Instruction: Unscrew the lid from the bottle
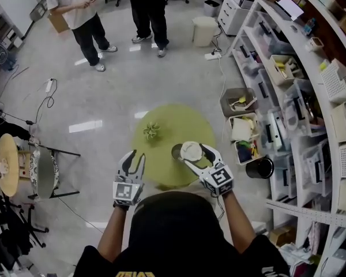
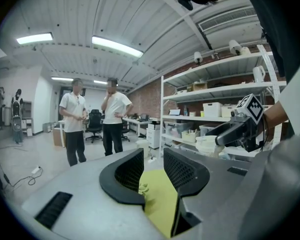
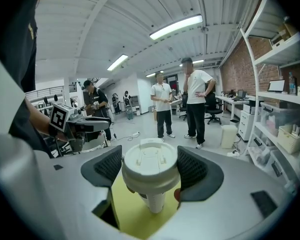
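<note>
A white lid (image 1: 191, 150) sits between the pads of my right gripper (image 1: 194, 153) over the right side of the round yellow-green table (image 1: 167, 172). In the right gripper view the lid (image 3: 150, 166) fills the gap of that gripper (image 3: 150, 170); both pads touch its rim, and a narrow white stem hangs beneath it. Just left of the lid shows a dark round bottle (image 1: 176, 152), partly hidden. My left gripper (image 1: 135, 155) hovers at the table's near left edge, its jaws (image 2: 153, 168) a little apart with nothing between them. It also sees the right gripper (image 2: 240, 129) carrying the lid (image 2: 208, 145).
A small green plant-like thing (image 1: 151, 131) (image 2: 142, 187) lies on the table's left half. Two people (image 1: 83, 16) (image 1: 147, 4) stand on the floor beyond. Shelving (image 1: 303, 91) with bins runs along the right; a black bucket (image 1: 259, 168) and a chair (image 1: 43, 169) flank the table.
</note>
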Tool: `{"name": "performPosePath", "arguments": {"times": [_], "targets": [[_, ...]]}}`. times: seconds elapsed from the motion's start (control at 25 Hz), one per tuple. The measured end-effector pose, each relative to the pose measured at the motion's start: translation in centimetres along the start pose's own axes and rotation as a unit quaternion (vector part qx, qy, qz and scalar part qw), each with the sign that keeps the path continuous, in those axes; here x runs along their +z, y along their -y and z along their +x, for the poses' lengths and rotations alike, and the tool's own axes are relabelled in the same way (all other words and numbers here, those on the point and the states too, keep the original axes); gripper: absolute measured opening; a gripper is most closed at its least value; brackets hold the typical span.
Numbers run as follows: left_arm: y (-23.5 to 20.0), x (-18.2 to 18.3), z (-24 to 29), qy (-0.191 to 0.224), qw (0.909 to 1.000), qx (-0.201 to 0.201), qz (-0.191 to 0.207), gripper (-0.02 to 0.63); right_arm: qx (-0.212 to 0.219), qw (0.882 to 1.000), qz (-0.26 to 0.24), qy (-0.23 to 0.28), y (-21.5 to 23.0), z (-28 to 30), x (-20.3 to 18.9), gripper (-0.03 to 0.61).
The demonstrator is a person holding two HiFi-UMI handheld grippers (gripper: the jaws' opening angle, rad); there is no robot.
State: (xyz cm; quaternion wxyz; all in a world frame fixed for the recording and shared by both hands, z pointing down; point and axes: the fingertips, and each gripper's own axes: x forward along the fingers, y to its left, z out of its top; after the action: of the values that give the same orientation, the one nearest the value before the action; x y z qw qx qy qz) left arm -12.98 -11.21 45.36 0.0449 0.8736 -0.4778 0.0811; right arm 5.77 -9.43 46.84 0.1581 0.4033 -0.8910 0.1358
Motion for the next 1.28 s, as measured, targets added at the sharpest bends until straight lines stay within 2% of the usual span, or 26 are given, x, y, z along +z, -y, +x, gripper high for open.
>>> {"name": "performPosePath", "arguments": {"times": [0.6,1.12,1.28], "targets": [[-1.3,-0.7,-0.3,-0.009,0.9999,0.003,0.013,0.135,0.002,1.000,0.023,0.011,0.2,1.8,-0.6,0.339],[0.3,0.2,0.1,-0.007,0.9999,-0.012,-0.003,0.135,0.007,0.999,0.025,0.032,0.6,1.0,-0.4,0.339],[0.4,0.0,-0.1,-0.008,0.9999,-0.010,0.006,0.135,0.006,0.999,0.029,0.035,0.9,0.5,-0.3,0.339]]}}
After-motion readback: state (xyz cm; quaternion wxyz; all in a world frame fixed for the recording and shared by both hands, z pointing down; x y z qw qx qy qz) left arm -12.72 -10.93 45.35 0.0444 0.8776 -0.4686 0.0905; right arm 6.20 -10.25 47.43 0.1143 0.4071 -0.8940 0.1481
